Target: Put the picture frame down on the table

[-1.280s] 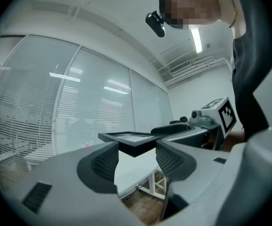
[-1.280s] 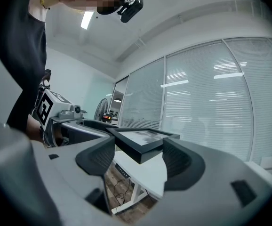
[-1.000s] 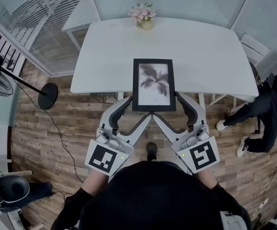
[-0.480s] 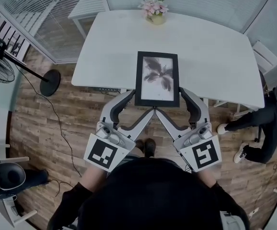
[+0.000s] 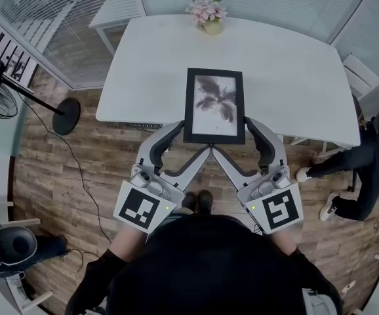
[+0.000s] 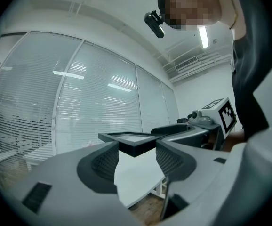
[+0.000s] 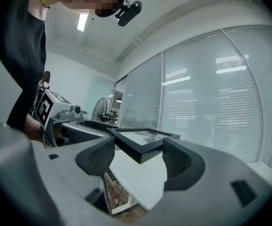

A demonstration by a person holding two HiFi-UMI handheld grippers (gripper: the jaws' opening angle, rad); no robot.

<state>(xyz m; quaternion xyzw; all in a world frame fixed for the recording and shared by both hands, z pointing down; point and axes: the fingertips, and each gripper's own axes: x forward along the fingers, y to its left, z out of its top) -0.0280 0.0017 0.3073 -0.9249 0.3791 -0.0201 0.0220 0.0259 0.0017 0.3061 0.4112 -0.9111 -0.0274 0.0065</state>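
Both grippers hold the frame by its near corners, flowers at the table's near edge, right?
One slip: the flowers stand at the table's far edge, as the head view shows. The left gripper and right gripper do hold the picture frame by its near corners.

The picture frame (image 5: 214, 105) is seen in black, around a grey-and-black plant print on a white ground, and the table (image 5: 294, 77) is plain white. The left hand-held gripper (image 5: 191, 140) and the right hand-held gripper (image 5: 235, 138) are finished in pale grey, darker and finely gridded on the inside of the jaws, and 1 black-and-white square marker is carried on each. Pink flowers (image 5: 207, 8) are shown in a yellowish pot (image 5: 209, 26), and the floor (image 5: 78, 169) is patterned in brown wood planks.
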